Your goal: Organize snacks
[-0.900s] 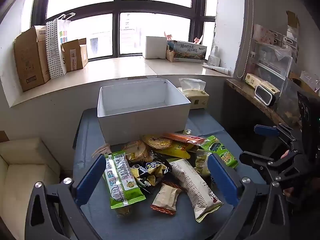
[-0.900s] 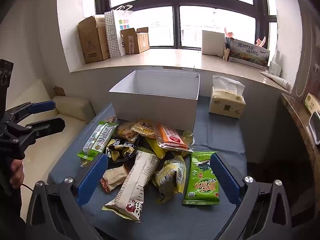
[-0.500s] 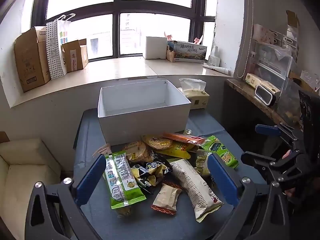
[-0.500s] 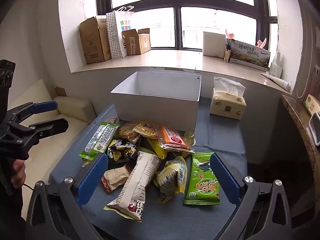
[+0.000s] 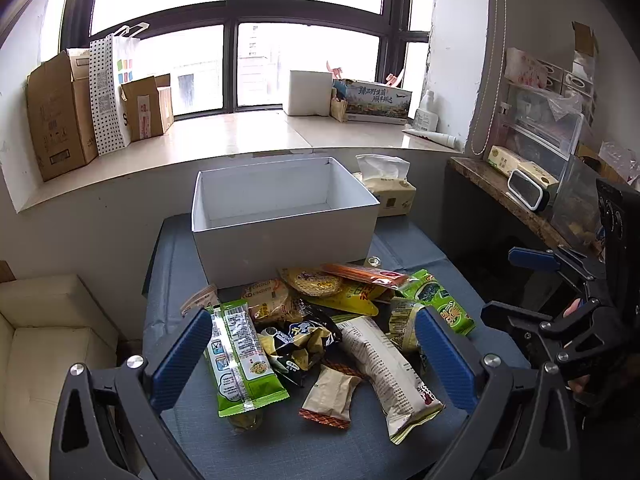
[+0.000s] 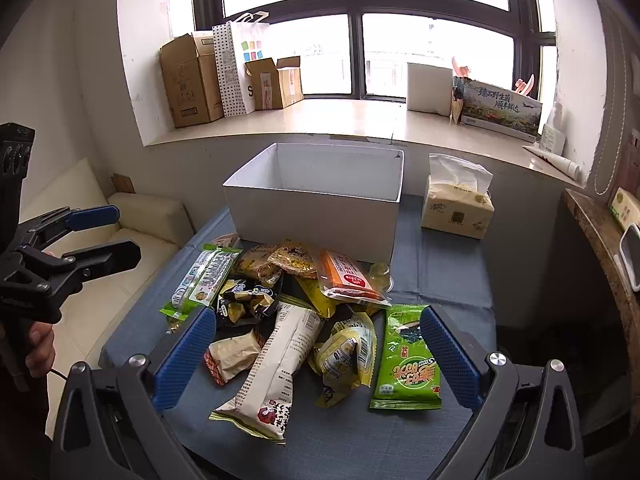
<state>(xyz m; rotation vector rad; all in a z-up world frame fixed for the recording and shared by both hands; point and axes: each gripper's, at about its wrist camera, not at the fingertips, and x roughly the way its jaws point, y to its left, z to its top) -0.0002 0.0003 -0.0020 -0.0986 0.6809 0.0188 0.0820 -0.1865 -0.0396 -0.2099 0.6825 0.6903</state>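
Left gripper and right gripper: both spread wide, holding nothing. Snack packets lie heaped on the counter, before the white box.

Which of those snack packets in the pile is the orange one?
The flat orange packet with a red label, lying atop the pile just before the white open box. The others are green, yellow, black, tan or white.

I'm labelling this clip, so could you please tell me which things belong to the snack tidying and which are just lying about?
Job:
- snack packets heaped on the blue table
- empty white box behind them
- left claw and right claw, both open

Lying about:
- tissue pack
- cardboard boxes on the sill
- dotted paper bag
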